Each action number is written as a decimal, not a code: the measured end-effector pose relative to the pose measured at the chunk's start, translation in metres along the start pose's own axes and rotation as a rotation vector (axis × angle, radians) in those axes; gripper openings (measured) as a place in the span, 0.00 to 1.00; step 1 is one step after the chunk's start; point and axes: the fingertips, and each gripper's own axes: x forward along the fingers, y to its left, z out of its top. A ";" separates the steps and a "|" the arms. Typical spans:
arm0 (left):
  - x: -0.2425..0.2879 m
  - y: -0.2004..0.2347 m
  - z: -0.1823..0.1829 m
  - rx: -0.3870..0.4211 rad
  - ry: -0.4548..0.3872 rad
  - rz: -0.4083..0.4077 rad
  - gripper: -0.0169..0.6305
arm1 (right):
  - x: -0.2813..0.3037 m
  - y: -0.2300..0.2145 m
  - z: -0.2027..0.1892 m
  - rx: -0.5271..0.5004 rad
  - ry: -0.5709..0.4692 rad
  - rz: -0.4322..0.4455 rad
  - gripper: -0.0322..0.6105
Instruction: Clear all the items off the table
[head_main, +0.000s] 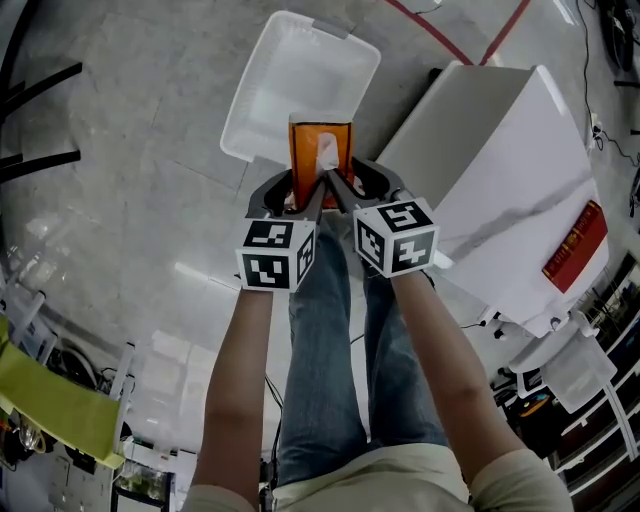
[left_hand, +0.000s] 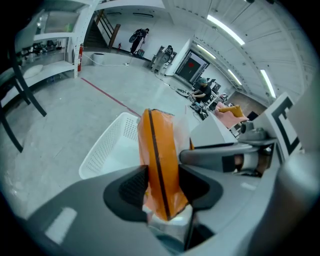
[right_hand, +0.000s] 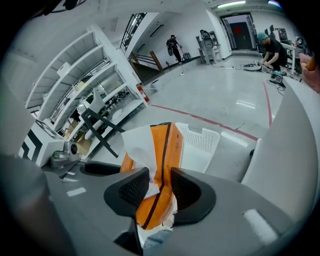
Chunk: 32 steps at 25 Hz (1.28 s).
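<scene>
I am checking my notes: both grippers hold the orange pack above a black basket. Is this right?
Not quite: the basket is white, as the head view shows. The left gripper and the right gripper do both hold the orange pack above it.

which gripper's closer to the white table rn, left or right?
Right. The right gripper, clamped on the orange tissue pack, is on the side facing the white table. The left gripper grips the pack's other side, farther from the table.
</scene>
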 end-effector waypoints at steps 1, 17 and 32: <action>0.003 0.003 -0.001 -0.001 0.002 0.000 0.32 | 0.005 -0.001 0.000 -0.001 0.005 -0.001 0.26; 0.061 0.052 -0.009 0.001 0.044 0.017 0.32 | 0.076 -0.026 -0.007 -0.041 0.074 -0.025 0.26; 0.092 0.069 -0.020 -0.023 0.092 0.030 0.32 | 0.105 -0.042 -0.020 -0.018 0.105 -0.055 0.26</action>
